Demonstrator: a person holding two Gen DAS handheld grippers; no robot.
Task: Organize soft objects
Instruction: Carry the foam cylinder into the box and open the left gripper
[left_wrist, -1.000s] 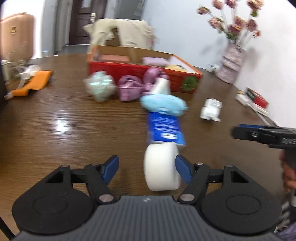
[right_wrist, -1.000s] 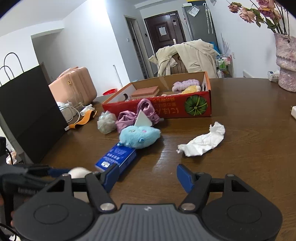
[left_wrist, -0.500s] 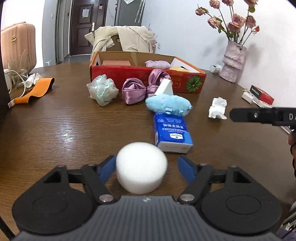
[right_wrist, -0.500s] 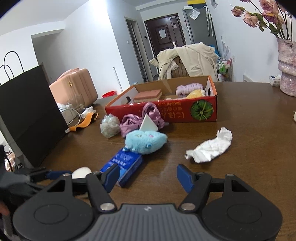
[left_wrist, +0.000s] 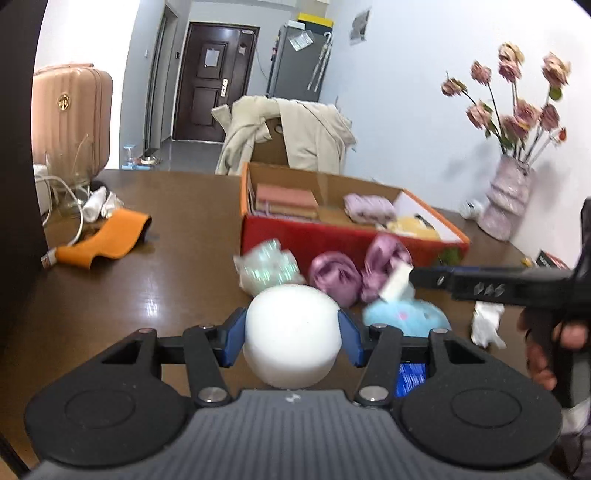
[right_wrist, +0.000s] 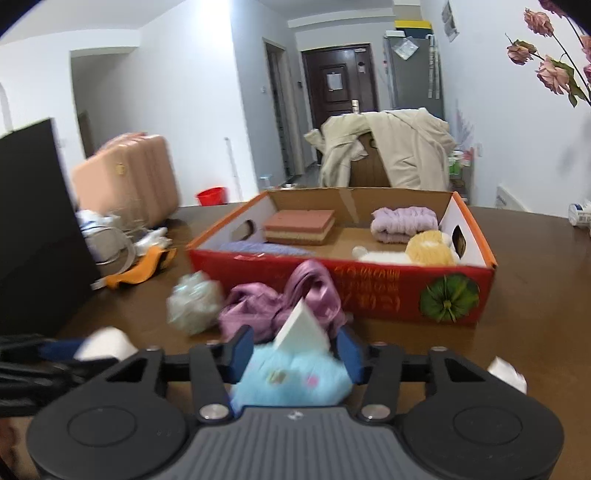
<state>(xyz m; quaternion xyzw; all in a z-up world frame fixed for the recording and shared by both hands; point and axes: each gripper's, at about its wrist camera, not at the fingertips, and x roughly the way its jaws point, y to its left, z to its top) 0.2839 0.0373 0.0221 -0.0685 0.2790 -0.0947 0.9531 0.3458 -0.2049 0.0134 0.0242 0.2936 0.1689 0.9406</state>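
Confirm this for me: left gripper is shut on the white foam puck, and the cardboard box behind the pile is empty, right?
Not quite. The left gripper is shut on the white foam puck, but the cardboard box is not empty. The right wrist view shows a pink sponge block, a lilac knit roll and a yellow plush inside.

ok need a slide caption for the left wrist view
Left tongs grip a white round foam sponge above the brown wooden table, facing the red cardboard box of soft items.
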